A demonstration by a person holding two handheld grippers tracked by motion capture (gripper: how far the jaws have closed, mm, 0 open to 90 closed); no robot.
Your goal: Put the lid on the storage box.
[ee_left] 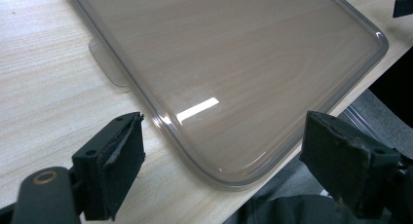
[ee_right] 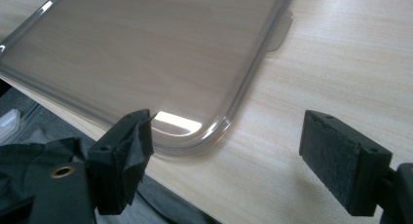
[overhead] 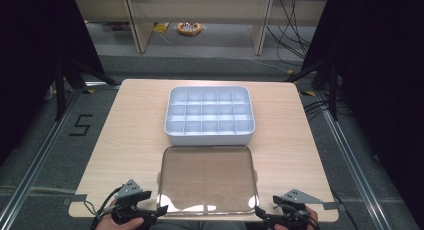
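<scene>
A clear plastic lid [overhead: 207,177] lies flat on the wooden table near its front edge. Behind it stands a pale blue box [overhead: 209,115] split into several empty compartments. My left gripper [overhead: 159,214] is open at the lid's front left corner [ee_left: 219,170], jaws apart on either side of that corner without touching it. My right gripper [overhead: 260,215] is open at the lid's front right corner [ee_right: 204,136], which lies between its jaws, nearer the left one. Hands hold both grippers at the table's front edge.
The table [overhead: 125,140] has bare wood to the left and right of the lid and box. The lid has small tabs [ee_left: 109,63] on its short sides [ee_right: 280,34]. Beyond the table are grey floor, desk legs and cables.
</scene>
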